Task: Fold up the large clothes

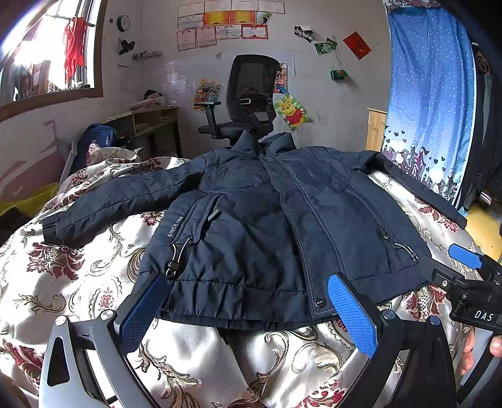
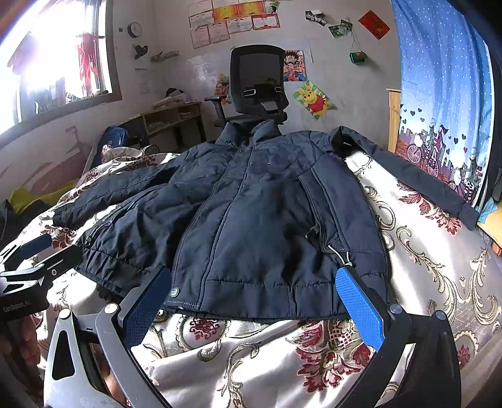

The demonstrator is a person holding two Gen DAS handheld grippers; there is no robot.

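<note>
So the navy puffer jacket (image 1: 266, 219) was lying front-up and zipped on the bed, spread over a shiny cream bedspread (image 1: 78, 282) with dark red flowers and gold scrolls, both sleeves stretched out to the sides. Left gripper (image 1: 248, 314) was spread wide at the hem, holding nothing, and the right gripper (image 2: 260, 309) was the same, wide and empty. Behind the bed were a black mesh office chair (image 1: 251, 94), a Winnie the Pooh poster (image 1: 291, 113), certificates on the wall (image 1: 219, 25), a window (image 1: 47, 56) and a blue dotted curtain (image 1: 429, 94).
</note>
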